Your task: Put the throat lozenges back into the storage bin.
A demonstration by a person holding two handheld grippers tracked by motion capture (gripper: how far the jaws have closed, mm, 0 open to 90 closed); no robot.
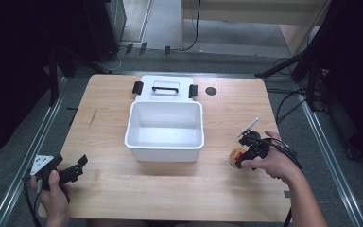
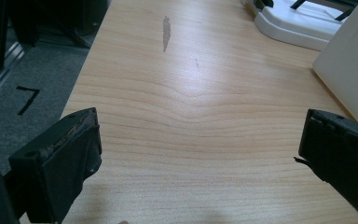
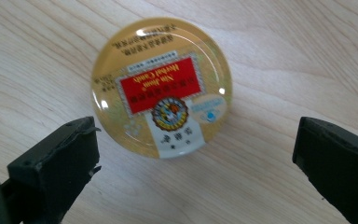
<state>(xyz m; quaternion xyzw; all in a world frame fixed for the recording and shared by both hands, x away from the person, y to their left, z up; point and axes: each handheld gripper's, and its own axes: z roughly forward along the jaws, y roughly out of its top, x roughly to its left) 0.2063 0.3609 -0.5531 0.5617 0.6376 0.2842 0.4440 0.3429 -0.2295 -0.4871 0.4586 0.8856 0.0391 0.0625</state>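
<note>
Right gripper: the right gripper (image 3: pixel 193 154) hovered over the round, flat golden candy tin with a red label (image 3: pixel 162 86), jaws spread wide with nothing between them; one jaw stood just beside the tin's rim, the other apart from it.
Tin's place: the tin (image 1: pixel 237 156) lay flat on the table's right side, well apart from the box, under the right hand (image 1: pixel 274 163).
Handling: it looked light and rigid, probably metal or hard plastic; the glossy domed lid could prove slippery, so the jaws would best take it across the rim, at opposite edges.
Risk: a grip too high on the curved top might let it squirt out.
Left gripper: the left gripper (image 1: pixel 64 170) rested low at the near left corner, jaws wide apart and holding nothing.
Surface: the pale wooden table (image 2: pixel 186 107) was smooth, with a small grey scuff (image 2: pixel 166 31).
Box: the white rectangular plastic box (image 1: pixel 164 130) stood open at the centre, its white lid with black clasps (image 1: pixel 165 88) lying just behind it.
Room: grey floor, cables and dark stands lay beyond the table.
</note>
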